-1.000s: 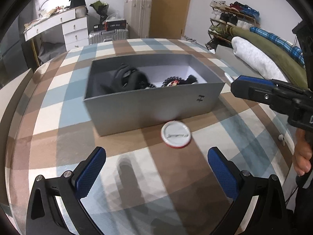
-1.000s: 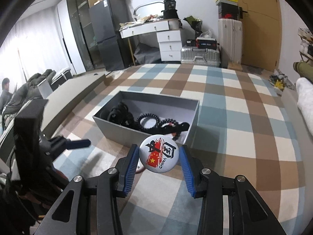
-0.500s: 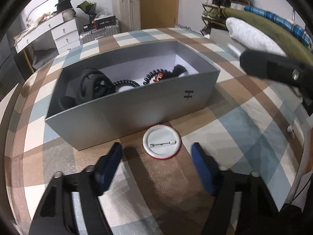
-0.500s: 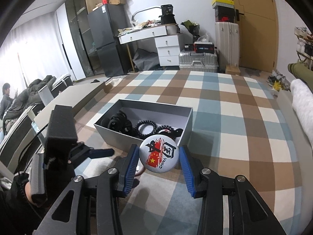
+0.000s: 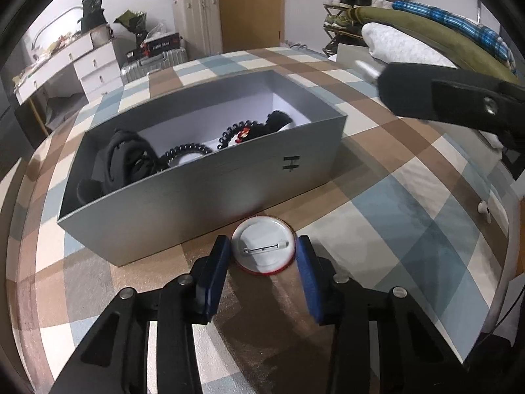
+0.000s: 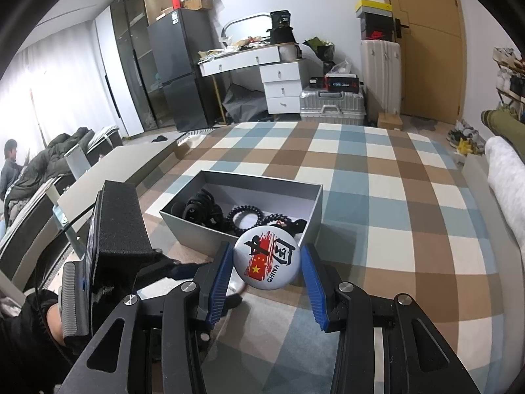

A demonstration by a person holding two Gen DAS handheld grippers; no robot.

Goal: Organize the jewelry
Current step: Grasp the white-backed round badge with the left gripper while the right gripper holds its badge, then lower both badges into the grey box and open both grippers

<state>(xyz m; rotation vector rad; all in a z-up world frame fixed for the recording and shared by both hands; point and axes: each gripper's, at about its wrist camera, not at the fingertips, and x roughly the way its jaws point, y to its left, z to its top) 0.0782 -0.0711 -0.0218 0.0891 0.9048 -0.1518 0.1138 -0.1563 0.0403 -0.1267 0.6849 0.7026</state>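
Note:
A round pin badge (image 5: 262, 249) lies face down, white back and pin upward, on the checked surface in front of an open grey box (image 5: 203, 193). My left gripper (image 5: 264, 253) straddles it. Its jaws are closing and the blue pads (image 5: 218, 262) rest against the badge's rim on both sides. Above the box's near corner, my right gripper (image 6: 266, 262) is shut on a second badge (image 6: 266, 259) printed with a red flag and "CHINA". Inside the box (image 6: 197, 226) lie black coil hair ties (image 5: 187, 152) and black scrunchies (image 5: 124, 157).
A white earbud (image 5: 485, 211) lies on the checked surface at the right. Rolled bedding (image 5: 410, 42) runs along the right side. A grey ledge (image 6: 131, 164) borders the left, where a person (image 6: 10, 164) sits far off. A gloved hand (image 6: 32, 321) holds the left gripper.
My left gripper has moved in over the face-down badge and its jaws have narrowed from wide apart to the badge's rim. The right gripper still holds its badge in place.

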